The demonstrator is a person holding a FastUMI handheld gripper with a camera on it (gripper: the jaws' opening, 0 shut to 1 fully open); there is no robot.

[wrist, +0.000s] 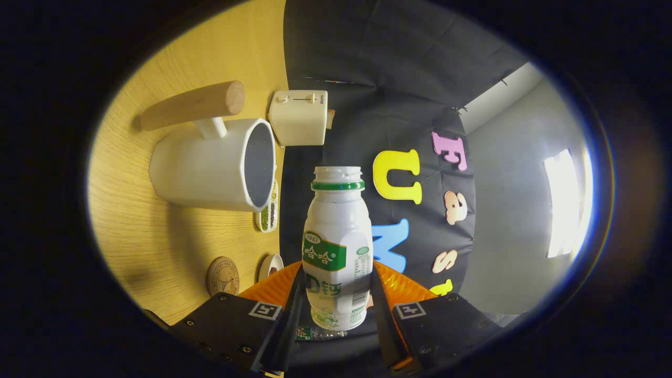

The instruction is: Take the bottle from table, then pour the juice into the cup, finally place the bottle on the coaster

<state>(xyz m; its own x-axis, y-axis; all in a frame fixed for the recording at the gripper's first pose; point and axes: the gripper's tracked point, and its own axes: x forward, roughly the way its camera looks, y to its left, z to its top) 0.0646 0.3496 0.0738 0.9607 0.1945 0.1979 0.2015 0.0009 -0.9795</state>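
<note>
Bottle [337, 247], one, uncapped, is clamped between the gripper [336, 310] fingers, both pressing its sides. On the desk [136, 231]: one white cup [212, 167] with wooden handle, interior dark; one round coaster [222, 276]; one toaster [299, 116]; two small dishes [268, 215], one holding green beans.

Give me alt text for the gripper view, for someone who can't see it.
The gripper is shut on an uncapped white bottle held between its orange fingers, with the view rolled sideways. Beyond the fingers, on the wooden table, are a white cup with a wooden handle, a round coaster and a cream toaster.
</note>
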